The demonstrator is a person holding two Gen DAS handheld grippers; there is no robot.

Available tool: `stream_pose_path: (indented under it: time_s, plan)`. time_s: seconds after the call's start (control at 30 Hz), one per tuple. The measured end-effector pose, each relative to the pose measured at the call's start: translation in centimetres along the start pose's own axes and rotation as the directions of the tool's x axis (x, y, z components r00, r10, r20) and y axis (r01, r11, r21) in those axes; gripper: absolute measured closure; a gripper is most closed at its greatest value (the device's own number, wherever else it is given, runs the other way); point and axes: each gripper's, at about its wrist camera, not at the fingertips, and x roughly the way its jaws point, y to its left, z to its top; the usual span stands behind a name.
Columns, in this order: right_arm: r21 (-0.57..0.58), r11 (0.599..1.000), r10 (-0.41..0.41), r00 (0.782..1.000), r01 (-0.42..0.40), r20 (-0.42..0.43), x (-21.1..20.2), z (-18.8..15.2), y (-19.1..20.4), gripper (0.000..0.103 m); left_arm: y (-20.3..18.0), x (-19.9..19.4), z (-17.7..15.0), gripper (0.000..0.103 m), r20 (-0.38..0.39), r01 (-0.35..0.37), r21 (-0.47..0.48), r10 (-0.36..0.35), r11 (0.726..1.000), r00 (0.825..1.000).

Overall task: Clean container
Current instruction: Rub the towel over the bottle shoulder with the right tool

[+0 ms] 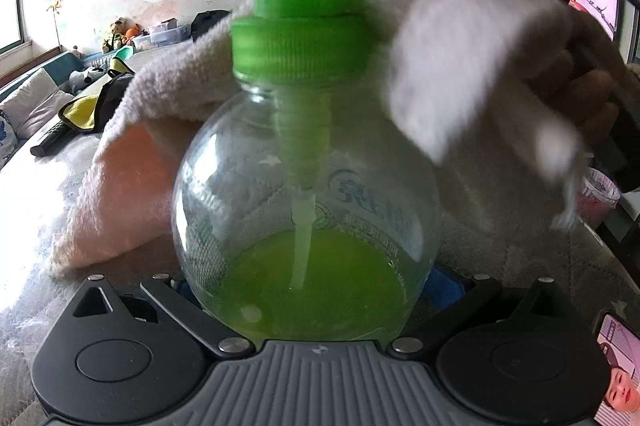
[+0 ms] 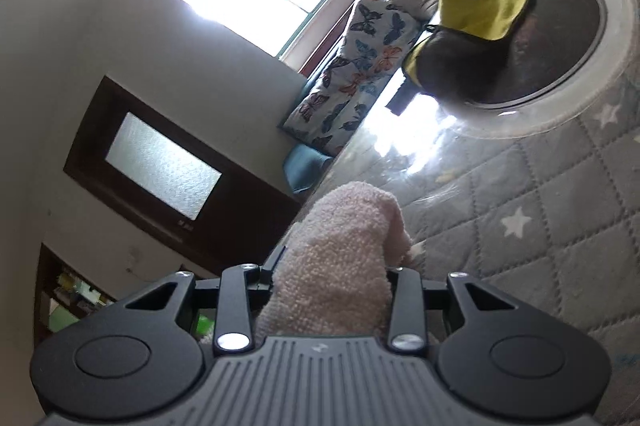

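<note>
Grey quilted star-print cloth covers the tabletop (image 2: 520, 210), with a sofa and bright window beyond. At the left wrist view's centre, the left gripper (image 1: 308, 290) has its fingers clamped on the clear round bottle (image 1: 308, 194) — green pump cap on top, green liquid at its bottom. A pink towel (image 1: 460, 66) drapes behind and right of it, blurred. In the right wrist view, the right gripper (image 2: 332, 290) has its fingers closed on that towel — lower centre.

bottle (image 1: 304, 186) label — Chinese print, unreadable
</note>
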Motion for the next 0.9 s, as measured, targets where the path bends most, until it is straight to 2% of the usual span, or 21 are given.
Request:
stream_pose_path:
  time_s: [0.37,0.53,0.63,0.77,0.9]
  plan:
    - [-0.016,0.992,-0.128,0.992,0.128,0.003,-0.9,-1.5,-1.4,0.068,0.1,0.1,0.0,0.0,0.0,-0.002,0.002,0.002,1.0,1.0]
    - [-0.152,0.957,-0.255,0.966,0.246,-0.041,-1.4,-3.6,-0.5,0.068,0.1,0.1,0.0,0.0,0.0,-0.002,0.002,0.002,1.0,1.0]
    - [-0.226,0.93,-0.305,0.952,0.29,-0.034,-2.2,-4.9,0.7,0.069,0.2,0.2,0.0,0.0,0.0,-0.002,0.002,0.002,1.0,1.0]
    - [-0.175,0.956,-0.24,0.971,0.237,0.005,-4.2,-4.6,1.5,0.07,0.2,0.1,0.0,0.0,0.0,-0.002,0.002,0.002,1.0,1.0]
    - [-0.152,0.983,-0.095,0.993,0.106,0.077,-6.1,-3.3,3.8,0.07,0.2,0.1,0.0,0.0,0.0,-0.002,0.002,0.002,1.0,1.0]
